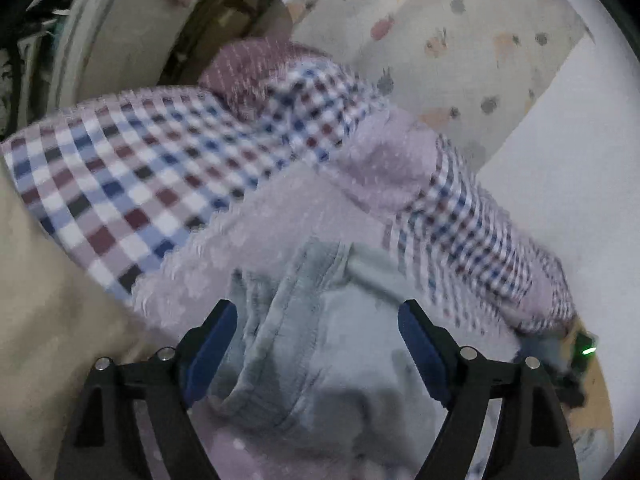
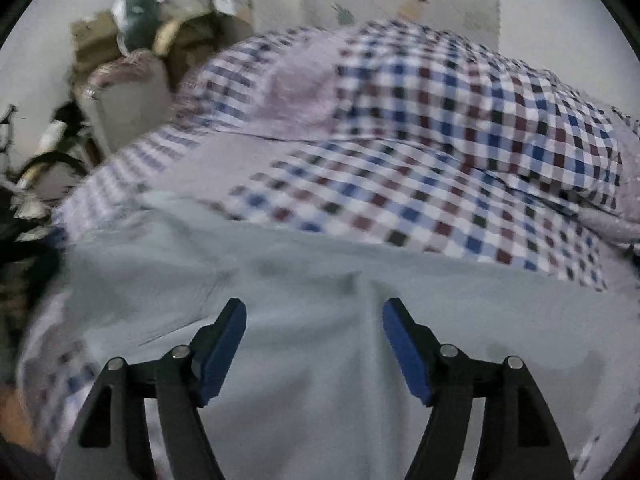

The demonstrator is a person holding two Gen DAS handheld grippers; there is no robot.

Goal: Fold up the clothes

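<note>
Left gripper (image 1: 318,344): jaws spread wide, holding nothing; hangs over a bunched, seamed part of the pale grey-blue garment (image 1: 320,320).
Right gripper (image 2: 314,340): jaws spread wide, empty; over a smoother stretch of the same garment (image 2: 340,288), a soft crease running up toward 12 o'clock between the fingers.
Garment location: on the bed, atop the checked quilt cover (image 2: 440,152), which fills the view from 10 to 3 o'clock beyond it.
Garment axis: cannot tell; edges run out of both views. Seams in the left view run roughly 6 to 12 o'clock.
Step in hand: judged a positioning or regrasp between folds; folded state unclear.
Next move calls for: each gripper closing on an edge or seam, cloth kept taut.
Background: fruit-print curtain (image 2: 400,4) at 12 o'clock.
</note>
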